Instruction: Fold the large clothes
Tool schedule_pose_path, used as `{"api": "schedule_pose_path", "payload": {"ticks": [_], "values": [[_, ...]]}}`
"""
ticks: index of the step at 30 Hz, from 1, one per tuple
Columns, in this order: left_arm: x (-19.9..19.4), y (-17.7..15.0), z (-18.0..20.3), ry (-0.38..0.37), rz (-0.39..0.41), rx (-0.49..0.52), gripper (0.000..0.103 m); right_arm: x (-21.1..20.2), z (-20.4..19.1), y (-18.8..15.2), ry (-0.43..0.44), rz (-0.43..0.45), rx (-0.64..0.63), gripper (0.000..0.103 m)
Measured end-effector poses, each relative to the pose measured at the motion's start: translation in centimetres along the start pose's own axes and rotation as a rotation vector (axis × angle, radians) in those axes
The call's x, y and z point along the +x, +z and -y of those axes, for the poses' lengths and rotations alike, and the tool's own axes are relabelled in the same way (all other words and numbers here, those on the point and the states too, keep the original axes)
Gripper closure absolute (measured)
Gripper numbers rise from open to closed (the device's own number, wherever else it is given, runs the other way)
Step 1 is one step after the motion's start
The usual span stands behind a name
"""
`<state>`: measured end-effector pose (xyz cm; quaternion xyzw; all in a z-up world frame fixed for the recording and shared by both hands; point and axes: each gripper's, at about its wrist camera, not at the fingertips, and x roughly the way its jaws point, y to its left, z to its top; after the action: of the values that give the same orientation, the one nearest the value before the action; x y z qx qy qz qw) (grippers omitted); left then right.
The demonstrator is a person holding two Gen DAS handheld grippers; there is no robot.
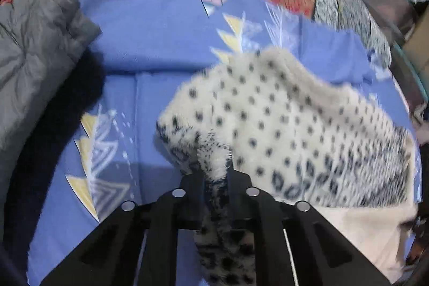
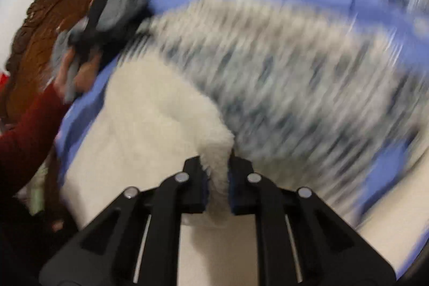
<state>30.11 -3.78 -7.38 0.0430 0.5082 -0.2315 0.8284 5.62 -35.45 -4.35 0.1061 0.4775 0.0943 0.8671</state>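
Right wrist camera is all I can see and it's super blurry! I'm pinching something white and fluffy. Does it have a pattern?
Observer: Yes. In the left wrist view the fuzzy sweater is cream with dark dots, and bigger dark shapes near one edge.
Operator: Is my other gripper holding it too?
Observer: Yes, the left gripper is shut on a dotted fold, just as the right gripper pinches a plain white part.
Operator: What's lying next to it?
Observer: A grey puffy jacket lies off to one side on the blue bedsheet.
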Motion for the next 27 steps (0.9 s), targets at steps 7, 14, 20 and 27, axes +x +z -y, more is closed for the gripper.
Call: {"api": "schedule_pose_path", "payload": {"ticks": [7, 14, 20, 27], "values": [[-1.8, 2.8, -0.8, 0.061, 0.108, -0.109, 0.062, 2.5, 6.0, 9.1, -0.362, 0.141, -0.015, 0.047], [0.4, 1.6, -3.4, 0.175, 0.022, -0.223, 0.049, 4.5, 8.6, 7.9, -0.342, 0.195, 0.18, 0.035], [-6.0, -1.8, -3.3, 0.063, 0.219, -0.376, 0.046, 4.0, 10.4, 8.7, -0.216, 0.225, 0.344, 0.036], [-1.1, -1.9, 5.6, 0.045, 0.14, -0.066, 0.046, 4.5, 7.7, 5.5, -0.022, 0.198, 0.397, 0.101]]}}
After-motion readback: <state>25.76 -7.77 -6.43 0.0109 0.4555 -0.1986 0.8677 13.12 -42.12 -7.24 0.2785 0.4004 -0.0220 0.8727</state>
